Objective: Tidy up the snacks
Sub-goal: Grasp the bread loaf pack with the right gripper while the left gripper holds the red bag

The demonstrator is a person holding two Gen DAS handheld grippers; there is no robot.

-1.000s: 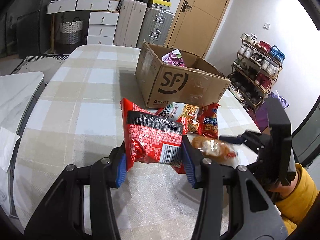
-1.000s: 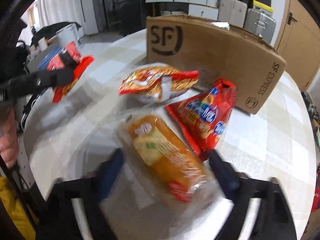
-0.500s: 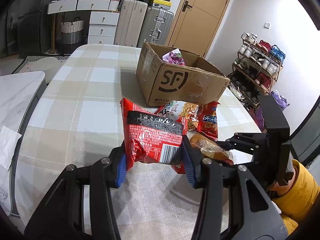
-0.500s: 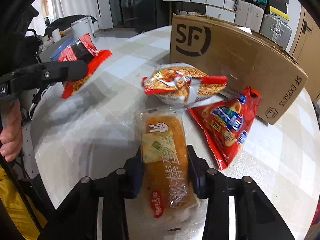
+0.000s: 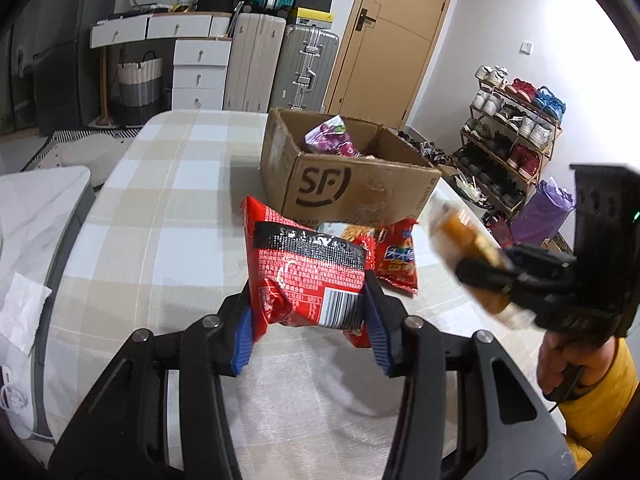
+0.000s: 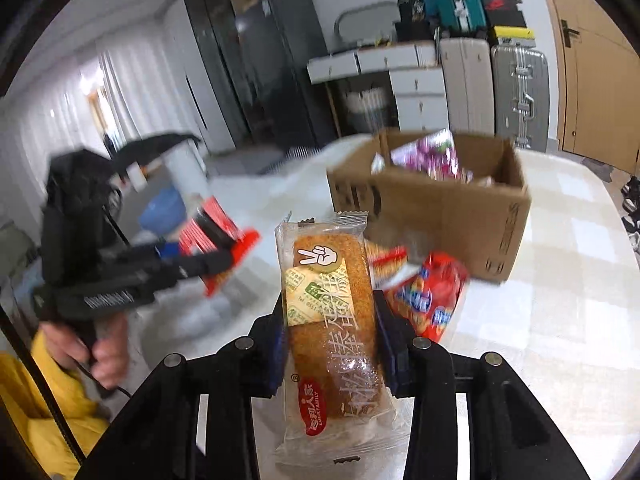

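Observation:
My left gripper [image 5: 310, 320] is shut on a red snack bag [image 5: 308, 268] and holds it above the checked table [image 5: 160, 220]. My right gripper [image 6: 330, 328] is shut on a wrapped orange cake roll [image 6: 332, 320], lifted off the table; it shows blurred in the left wrist view [image 5: 468, 248]. The open SF cardboard box [image 5: 344, 184] stands ahead with a purple packet [image 5: 330, 140] inside. A red chip bag [image 5: 396, 260] and an orange-red noodle packet [image 6: 386, 262] lie in front of the box.
A white paper [image 5: 22, 312] lies on a surface at the left. Suitcases [image 5: 308, 68] and drawers [image 5: 198, 68] stand behind the table, a shoe rack [image 5: 512, 128] at the right.
My right gripper closed on the cake roll and has lifted it off the table, swinging toward the box. My left gripper still holds the red bag, nearly unmoved.

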